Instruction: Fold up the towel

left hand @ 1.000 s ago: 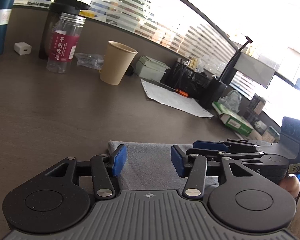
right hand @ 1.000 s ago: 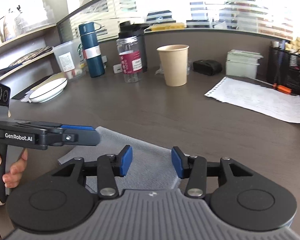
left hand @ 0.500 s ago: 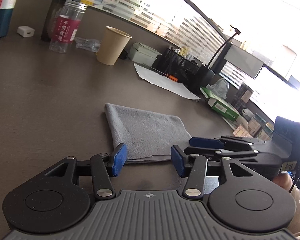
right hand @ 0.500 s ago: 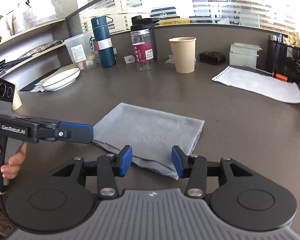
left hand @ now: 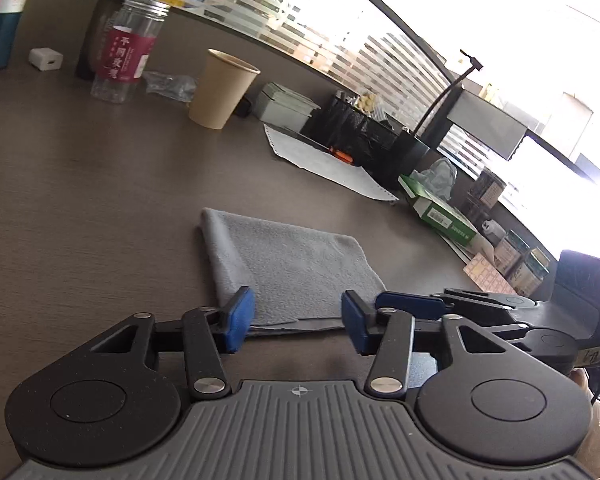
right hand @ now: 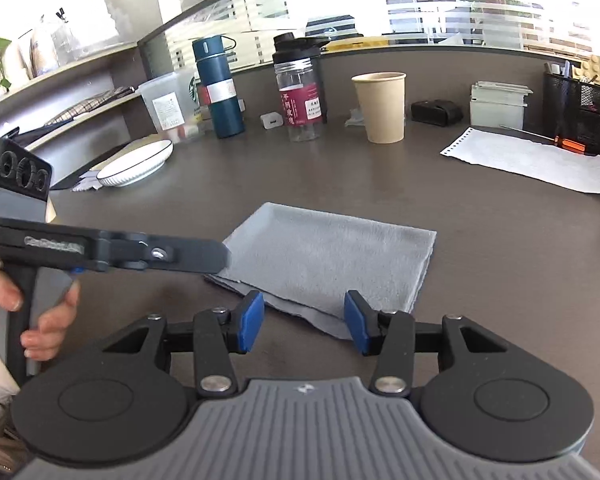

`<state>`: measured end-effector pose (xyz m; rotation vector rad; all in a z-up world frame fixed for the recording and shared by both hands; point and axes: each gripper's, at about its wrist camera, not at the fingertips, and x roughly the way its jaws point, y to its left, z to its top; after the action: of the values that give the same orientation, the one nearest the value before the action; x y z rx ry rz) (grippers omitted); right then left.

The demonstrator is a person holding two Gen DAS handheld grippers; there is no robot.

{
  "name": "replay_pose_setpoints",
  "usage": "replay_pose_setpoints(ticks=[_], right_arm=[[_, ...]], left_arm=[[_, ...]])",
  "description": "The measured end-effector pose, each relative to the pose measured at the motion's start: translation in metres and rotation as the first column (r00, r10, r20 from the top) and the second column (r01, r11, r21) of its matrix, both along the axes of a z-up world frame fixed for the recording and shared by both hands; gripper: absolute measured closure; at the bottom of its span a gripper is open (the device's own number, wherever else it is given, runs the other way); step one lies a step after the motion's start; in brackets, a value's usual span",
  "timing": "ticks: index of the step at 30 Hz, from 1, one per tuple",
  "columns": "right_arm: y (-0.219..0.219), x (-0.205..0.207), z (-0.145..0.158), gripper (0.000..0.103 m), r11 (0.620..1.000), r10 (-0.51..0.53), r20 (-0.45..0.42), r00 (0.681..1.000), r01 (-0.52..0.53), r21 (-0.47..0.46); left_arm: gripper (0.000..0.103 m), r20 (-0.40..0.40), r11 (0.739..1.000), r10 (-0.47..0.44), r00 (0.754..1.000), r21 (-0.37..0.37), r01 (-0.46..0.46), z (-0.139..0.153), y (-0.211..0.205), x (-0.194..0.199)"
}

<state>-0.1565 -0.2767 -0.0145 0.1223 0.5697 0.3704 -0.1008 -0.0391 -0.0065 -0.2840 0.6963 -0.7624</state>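
Room: I'm looking across a dark wood-grain desk in an office, with blinds and bright windows behind.
Clutter: a paper cup, a clear bottle with a red label, a blue flask, a white plate and a sheet of paper stand along the far side, all well apart from the work.
Towel position: the grey towel lies flat in the middle of the desk, just ahead of both claws, with nothing on it.
Towel look: already folded over, I judge; layered edges show staggered along the near side. The nap is soft and fleecy, with no big wrinkles.
Key relation: the towel's near edge runs crosswise just in front of my right gripper, and its long axis runs away and to the right in that view. The left gripper sits over the near left corner.
Nearer hand: about equal, though I can't rank them with confidence.
Left claw: pads parted, nothing between them.
Right claw: pads parted too, empty; the cloth lies beyond and beneath, not pinched.
Stage: I judge either another fold or the finish.
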Motion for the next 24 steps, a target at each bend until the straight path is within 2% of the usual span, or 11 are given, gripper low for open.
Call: replay_pose_setpoints(ticks=[7,9,12,17,24], right_arm=[[-0.009,-0.011,0.003,0.054,0.999,-0.043,0.003,0.999,0.043,0.0],[-0.001,-0.015,0.008,0.054,1.0,0.005,0.035,0.999,-0.006,0.026],[0.011,-0.01,0.003,0.054,1.0,0.03,0.025,0.999,-0.029,-0.007],[-0.005,-0.007,-0.002,0.054,1.0,-0.005,-0.02,1.0,0.006,0.028],[-0.013,-0.014,-0.001,0.054,0.999,-0.047,-0.014,0.999,0.047,0.016]], left_arm=[[0.045,0.008,1.0,-0.003,1.0,0.008,0.003,0.001,0.0,-0.001],[0.044,0.012,1.0,-0.003,1.0,0.014,0.003,0.002,-0.002,-0.002],[0.044,0.012,1.0,-0.003,1.0,0.021,0.003,0.001,-0.002,-0.001],[0.045,0.019,0.999,-0.01,1.0,0.034,0.009,0.001,-0.002,-0.002],[0.044,0.019,1.0,-0.008,1.0,0.024,0.008,0.001,0.0,-0.003]])
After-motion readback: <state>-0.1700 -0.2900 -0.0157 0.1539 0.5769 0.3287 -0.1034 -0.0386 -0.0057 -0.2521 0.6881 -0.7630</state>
